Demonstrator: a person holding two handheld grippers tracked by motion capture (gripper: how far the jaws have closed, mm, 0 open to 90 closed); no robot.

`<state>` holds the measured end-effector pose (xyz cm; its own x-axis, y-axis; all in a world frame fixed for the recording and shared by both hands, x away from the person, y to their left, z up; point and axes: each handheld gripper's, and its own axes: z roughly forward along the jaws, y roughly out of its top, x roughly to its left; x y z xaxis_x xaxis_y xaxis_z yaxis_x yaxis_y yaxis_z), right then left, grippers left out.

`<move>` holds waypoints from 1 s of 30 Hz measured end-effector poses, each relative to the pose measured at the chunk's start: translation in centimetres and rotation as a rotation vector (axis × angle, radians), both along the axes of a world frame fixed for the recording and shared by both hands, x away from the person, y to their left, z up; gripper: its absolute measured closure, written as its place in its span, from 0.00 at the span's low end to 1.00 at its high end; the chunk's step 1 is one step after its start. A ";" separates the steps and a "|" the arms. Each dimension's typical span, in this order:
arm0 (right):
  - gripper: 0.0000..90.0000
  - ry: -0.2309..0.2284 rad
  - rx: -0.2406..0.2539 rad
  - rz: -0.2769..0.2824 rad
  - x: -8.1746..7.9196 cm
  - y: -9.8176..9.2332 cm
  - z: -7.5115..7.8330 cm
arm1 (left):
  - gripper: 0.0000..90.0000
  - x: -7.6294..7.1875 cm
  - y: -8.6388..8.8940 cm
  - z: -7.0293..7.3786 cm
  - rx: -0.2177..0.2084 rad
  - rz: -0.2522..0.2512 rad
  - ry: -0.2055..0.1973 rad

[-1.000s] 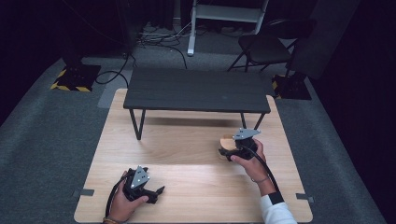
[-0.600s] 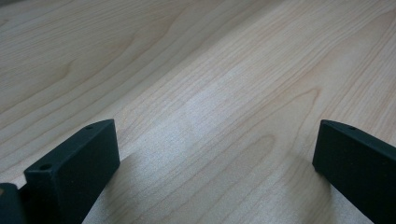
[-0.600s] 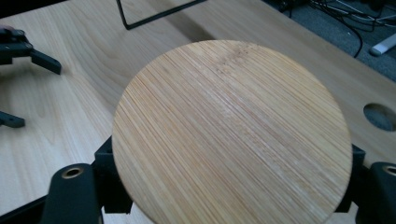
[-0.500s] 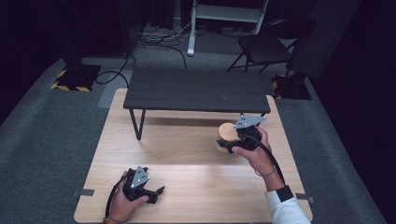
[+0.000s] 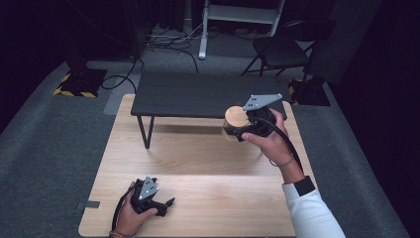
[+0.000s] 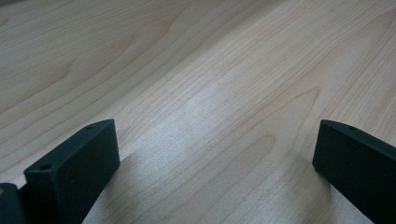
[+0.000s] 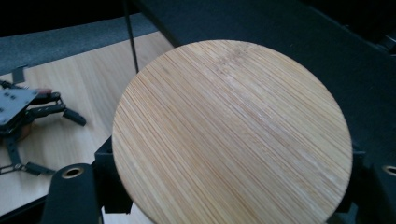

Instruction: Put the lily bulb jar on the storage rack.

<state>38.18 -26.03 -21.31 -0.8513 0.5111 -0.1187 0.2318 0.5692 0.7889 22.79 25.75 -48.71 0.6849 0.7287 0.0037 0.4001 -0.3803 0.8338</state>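
jar (image 5: 233, 124) body mostly hidden beneath its round bamboo lid (image 7: 231, 133), pinched by right gripper (image 5: 247, 126); left gripper (image 5: 163, 206) spread

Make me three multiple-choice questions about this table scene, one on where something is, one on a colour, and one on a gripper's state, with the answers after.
1. Where is the jar with the bamboo lid?
A. In the right gripper, by the low table's near edge
B. Lying on the floor
C. Under the left gripper

2. What colour is the low table?
A. White
B. Dark grey to black
C. Red

3. How are the left gripper's jaws?
A. Clamped on the jar
B. Shut on a cloth
C. Open, with nothing between them

Answers: 1 A, the high view shows the gripper shut on it. 2 B, its top is dark. 3 C, the left gripper view shows bare wooden tabletop between them.
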 end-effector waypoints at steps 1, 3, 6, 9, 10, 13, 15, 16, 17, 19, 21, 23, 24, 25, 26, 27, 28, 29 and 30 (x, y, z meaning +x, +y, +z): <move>0.28 0.000 -0.005 -0.005 0.3 0.3 0.3 | 0.01 0.0 0.0 0.0 0.000 0.000 0.000; 0.28 0.003 -0.005 -0.014 0.9 0.7 0.7 | 0.01 0.0 0.0 0.0 0.000 0.000 0.000; 0.28 0.014 0.005 -0.031 2.1 1.1 1.1 | 0.01 0.0 0.0 0.0 0.000 0.000 0.000; 0.28 0.024 0.012 -0.048 3.2 1.5 1.3 | 0.01 0.0 0.0 0.0 -0.001 0.000 0.000; 0.28 0.023 0.009 -0.060 3.6 1.7 1.3 | 0.01 0.0 0.0 0.0 -0.001 0.000 0.000; 0.28 0.035 -0.003 -0.090 4.6 2.4 1.4 | 0.01 0.0 0.0 0.0 0.000 0.000 0.000; 0.28 0.034 0.019 -0.109 5.1 2.3 1.1 | 0.01 0.0 0.0 0.0 0.000 0.000 0.000; 0.28 0.040 0.036 -0.121 5.3 2.2 1.0 | 0.01 0.0 0.0 0.0 0.000 0.000 0.000; 0.28 0.044 0.043 -0.134 5.6 2.3 0.9 | 0.01 0.0 0.0 0.0 0.000 0.000 -0.001; 0.28 0.042 0.026 -0.159 6.0 2.8 0.8 | 0.01 0.0 0.0 0.0 0.000 0.000 -0.001; 0.28 0.050 0.015 -0.182 6.4 3.2 0.8 | 0.01 0.0 0.0 0.0 -0.001 0.000 -0.001; 0.28 0.048 0.028 -0.199 6.7 3.3 0.6 | 0.01 0.0 0.0 0.0 0.000 0.000 -0.001; 0.28 0.042 0.025 -0.206 6.7 3.5 0.6 | 0.01 0.0 0.0 0.0 -0.001 0.000 0.000; 0.28 0.044 0.026 -0.215 6.8 3.6 0.6 | 0.01 0.0 0.0 0.0 -0.001 0.000 0.000; 0.28 0.047 0.031 -0.218 6.9 3.6 0.5 | 0.01 0.0 0.0 0.0 -0.001 0.000 -0.001; 0.27 0.051 0.035 -0.217 7.0 3.6 0.5 | 0.01 0.0 0.0 0.0 0.000 0.000 -0.001; 0.27 0.048 0.035 -0.214 7.1 3.6 0.4 | 0.01 0.0 0.0 0.0 0.000 0.000 -0.001; 0.27 0.052 0.040 -0.216 7.1 3.6 0.4 | 0.01 0.0 0.0 0.0 0.000 0.000 0.000; 0.27 0.058 0.044 -0.218 7.2 3.5 0.4 | 0.01 0.0 0.0 0.0 -0.001 0.000 -0.001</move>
<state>45.38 -22.52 -20.94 -0.7248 0.6874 -0.0461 0.3911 0.4656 0.7939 22.79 25.75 -48.73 0.6848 0.7288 0.0037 0.3997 -0.3798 0.8343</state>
